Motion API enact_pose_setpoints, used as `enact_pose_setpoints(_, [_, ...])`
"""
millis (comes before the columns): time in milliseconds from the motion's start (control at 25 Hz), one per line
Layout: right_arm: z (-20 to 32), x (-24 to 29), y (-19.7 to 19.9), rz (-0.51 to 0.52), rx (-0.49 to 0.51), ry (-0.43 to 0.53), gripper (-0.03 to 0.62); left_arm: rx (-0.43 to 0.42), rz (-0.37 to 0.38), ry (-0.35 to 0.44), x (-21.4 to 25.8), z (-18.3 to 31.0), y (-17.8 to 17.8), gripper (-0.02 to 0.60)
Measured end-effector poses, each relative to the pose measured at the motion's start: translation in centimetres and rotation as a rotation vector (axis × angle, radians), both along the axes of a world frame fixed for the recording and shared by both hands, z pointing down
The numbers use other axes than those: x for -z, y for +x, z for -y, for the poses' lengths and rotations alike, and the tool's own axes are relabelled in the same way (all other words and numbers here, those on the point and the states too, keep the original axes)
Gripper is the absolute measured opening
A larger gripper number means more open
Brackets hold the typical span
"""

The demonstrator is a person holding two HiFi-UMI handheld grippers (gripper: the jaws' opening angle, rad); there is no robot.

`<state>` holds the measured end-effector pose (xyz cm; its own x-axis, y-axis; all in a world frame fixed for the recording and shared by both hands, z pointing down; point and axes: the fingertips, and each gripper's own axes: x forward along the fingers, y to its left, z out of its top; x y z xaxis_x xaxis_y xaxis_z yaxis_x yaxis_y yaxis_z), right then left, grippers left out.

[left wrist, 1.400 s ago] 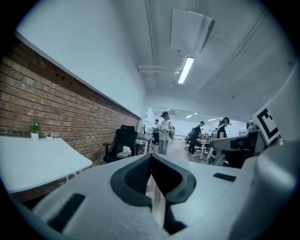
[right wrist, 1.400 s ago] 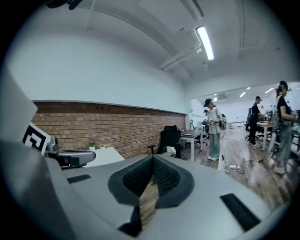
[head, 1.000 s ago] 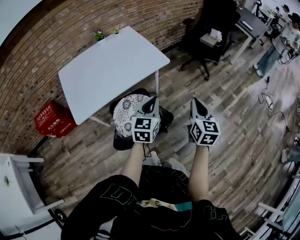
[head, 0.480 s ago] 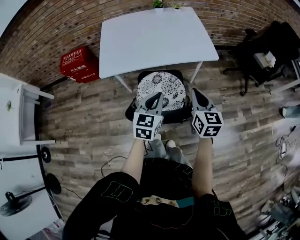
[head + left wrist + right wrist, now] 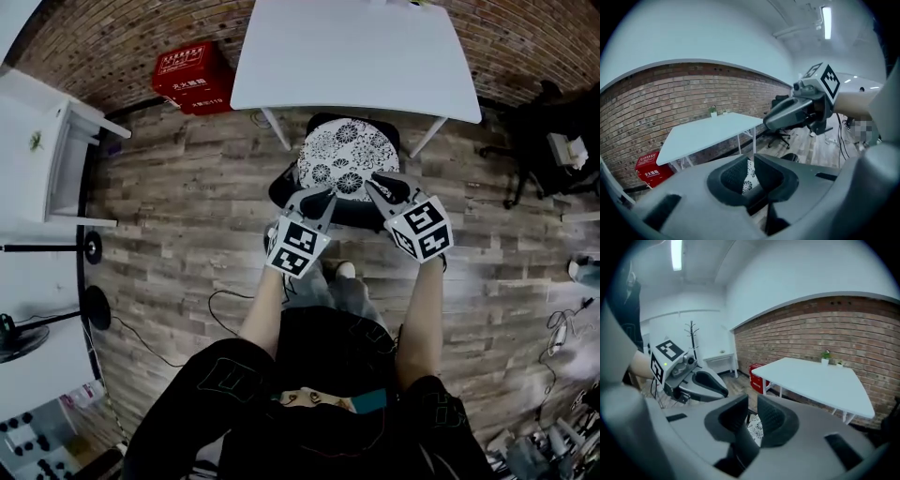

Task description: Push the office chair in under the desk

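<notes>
Two grippers, neither holding anything: the left gripper has its jaws nearly together, and the right gripper has just been opening its own. Both hang over the near edge of the office chair, which stands just outside the desk, so they're probably lining up a push, not a grab.

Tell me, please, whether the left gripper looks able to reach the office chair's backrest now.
Probably yes: in the head view the left gripper sits right by the chair's black backrest with nothing between them, and the desk stands farther on.
</notes>
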<state>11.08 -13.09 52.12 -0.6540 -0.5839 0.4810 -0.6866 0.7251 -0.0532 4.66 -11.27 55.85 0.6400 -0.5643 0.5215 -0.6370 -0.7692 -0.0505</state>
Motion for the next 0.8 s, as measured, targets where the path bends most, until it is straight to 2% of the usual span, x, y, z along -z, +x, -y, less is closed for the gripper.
enact_pose_setpoints(40, [-0.4,-0.3,-0.6,-0.026,0.046,-0.003,0.073,-0.015,0.017,-0.017,-0.6,-0.4,-0.1,0.076])
enact_pose_setpoints(80, [-1.0,-0.9,-1.2,-0.049,0.093,-0.014,0.085,-0.030,0.035,-0.033,-1.4,-0.9,-0.2,0.099])
enact_pose_setpoints(200, [-3.1,-3.1,-3.0,-0.088,0.213,-0.080,0.118,-0.084,0.098,-0.077,-3.7,-1.9,-0.3,0.128])
enact_pose_setpoints(320, [-4.9,-5.8,-4.0,-0.146,0.286,-0.155,0.167,-0.187,0.170,-0.135,-5.4,-3.4,0.1,0.171])
enact_pose_setpoints(400, [-5.6,-7.5,-4.3,-0.193,0.311,-0.194,0.196,-0.241,0.216,-0.165,-6.3,-3.9,0.3,0.201])
enact_pose_setpoints(640, [-6.7,-10.7,-4.9,-0.333,0.364,-0.232,0.228,-0.323,0.356,-0.192,-9.1,-4.3,0.1,0.248])
enact_pose_setpoints(800, [-6.7,-12.3,-4.7,-0.357,0.353,-0.247,0.241,-0.415,0.491,-0.190,-11.7,-4.7,-0.4,0.268])
